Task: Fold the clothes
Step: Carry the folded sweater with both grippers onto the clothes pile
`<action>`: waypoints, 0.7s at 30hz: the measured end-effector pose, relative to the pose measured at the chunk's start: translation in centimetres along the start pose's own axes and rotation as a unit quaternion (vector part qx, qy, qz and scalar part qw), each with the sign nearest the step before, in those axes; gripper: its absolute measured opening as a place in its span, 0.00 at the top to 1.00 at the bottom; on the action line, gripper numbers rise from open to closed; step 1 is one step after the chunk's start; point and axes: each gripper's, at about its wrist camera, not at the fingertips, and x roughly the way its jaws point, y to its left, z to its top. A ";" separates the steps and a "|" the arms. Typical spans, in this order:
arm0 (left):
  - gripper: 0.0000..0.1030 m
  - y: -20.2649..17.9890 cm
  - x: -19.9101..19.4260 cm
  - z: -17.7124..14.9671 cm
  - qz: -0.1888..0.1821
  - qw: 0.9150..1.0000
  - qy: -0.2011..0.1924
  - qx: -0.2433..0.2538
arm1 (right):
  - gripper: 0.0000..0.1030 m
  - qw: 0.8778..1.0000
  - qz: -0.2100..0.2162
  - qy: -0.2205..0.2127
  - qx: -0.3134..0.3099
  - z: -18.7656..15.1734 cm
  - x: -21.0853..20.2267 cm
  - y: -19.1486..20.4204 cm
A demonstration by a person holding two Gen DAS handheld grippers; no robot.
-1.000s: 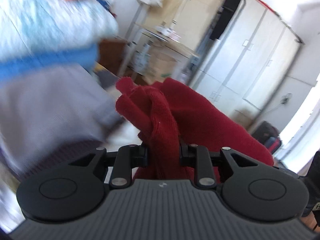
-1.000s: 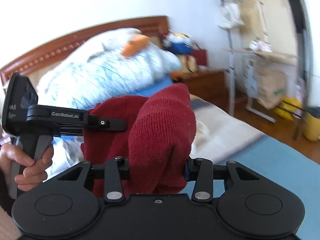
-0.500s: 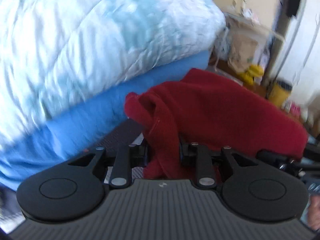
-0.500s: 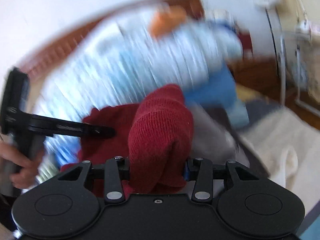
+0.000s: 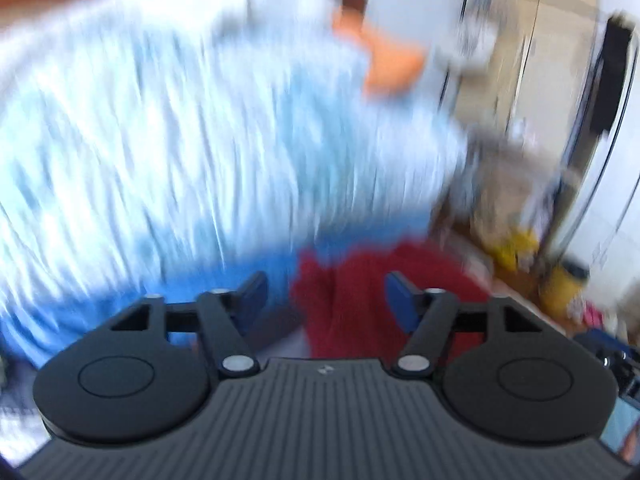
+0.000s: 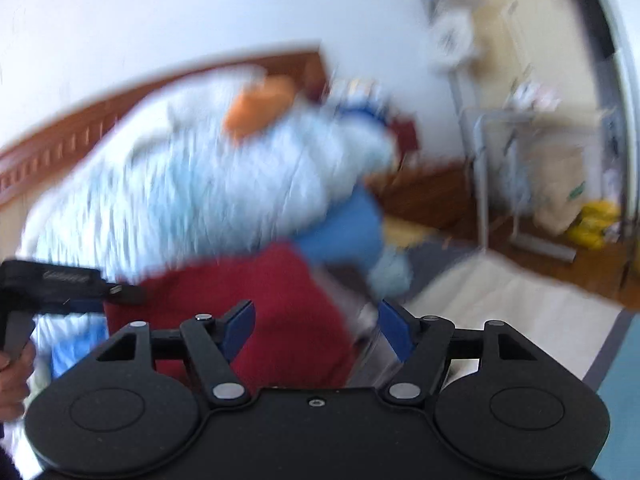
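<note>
- Left gripper [image 5: 322, 294]: jaws spread wide, blue pads apart, nothing pinched; red knit garment [image 5: 360, 304] lies ahead between the pads, no visible contact with either.
- Right gripper [image 6: 316, 326]: jaws likewise spread, gripping nothing; same red knit garment [image 6: 256, 312] ahead, mostly toward the left pad.
- Garment location: on the bed, in front of the pale blue quilt [image 5: 180, 140], against a solid blue fold of bedding [image 6: 340, 232]; cream bedspread [image 6: 520, 320] to the right.
- Progress: garment free of both grippers, resting in a compact red mass; heavy motion blur, so edges and layers unreadable. Cannot tell folded-and-set-down from merely dropped in a heap. Fits either a finished fold laid down or a loose garment between grasps.
- Left to do: not settled by these views; neatness of the red mass impossible to judge.
- Counts: red garments 1; grippers 2, both seen in the right wrist view, the left one's body at far left; a hand [image 6: 14, 376] on its handle, 1 visible; quilts 1; orange object [image 5: 390, 60] on top of quilt 1, type unclear; wooden headboard [image 6: 100, 120] 1.
- No other clothes identifiable in the blur.
</note>
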 end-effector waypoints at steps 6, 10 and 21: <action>0.35 -1.9 4.3 -0.7 -0.059 0.992 0.113 0.015 | 0.52 0.994 0.039 0.007 -0.102 0.4 -1.0 2.1; 0.31 -2.3 7.6 -3.7 0.017 0.987 0.151 0.054 | 0.32 0.989 0.026 0.041 -0.136 -2.9 1.1 2.3; 0.27 -3.7 5.9 -3.6 0.055 0.984 0.141 0.090 | 0.17 0.993 0.040 0.109 0.031 -6.2 2.6 -2.1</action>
